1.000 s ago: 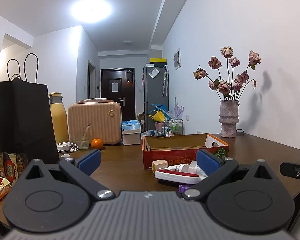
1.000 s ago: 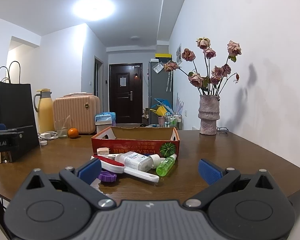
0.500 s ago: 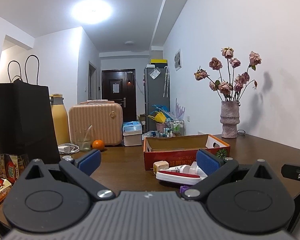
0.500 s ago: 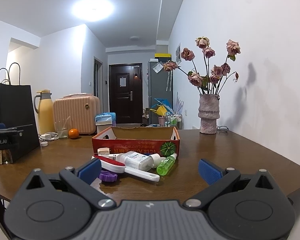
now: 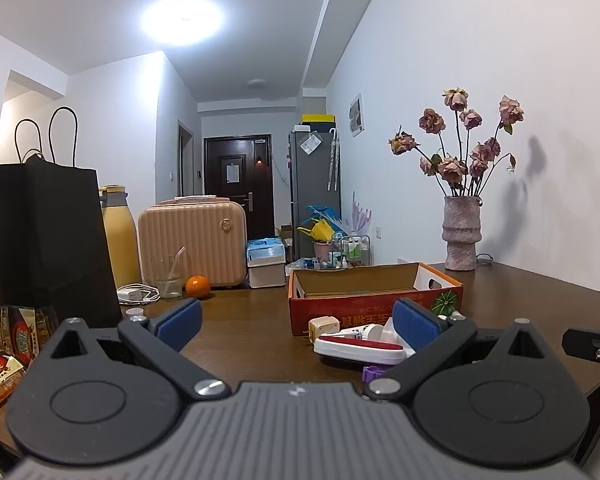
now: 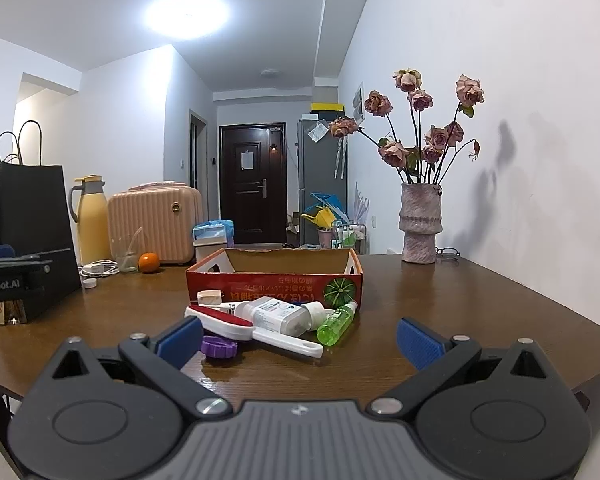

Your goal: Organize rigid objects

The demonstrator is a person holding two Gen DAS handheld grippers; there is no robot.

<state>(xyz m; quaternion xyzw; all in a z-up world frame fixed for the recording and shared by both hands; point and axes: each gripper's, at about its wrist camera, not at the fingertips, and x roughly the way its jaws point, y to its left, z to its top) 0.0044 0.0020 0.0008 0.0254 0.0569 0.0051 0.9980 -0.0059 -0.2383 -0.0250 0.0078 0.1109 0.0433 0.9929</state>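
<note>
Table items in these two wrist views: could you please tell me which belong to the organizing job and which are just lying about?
Job:
cardboard box
lint brush
white bottle
green spray bottle
purple cap
white plug

Lying about:
vase of dried roses
orange
glass
yellow flask
black paper bag
pink case

White walls (image 6: 500, 80), dark hallway door (image 6: 253, 190)

In the left wrist view, the left gripper's right finger (image 5: 414, 323) is covering part of the white bottle (image 5: 364, 332), the purple cap (image 5: 370, 372) lying half hidden.
</note>
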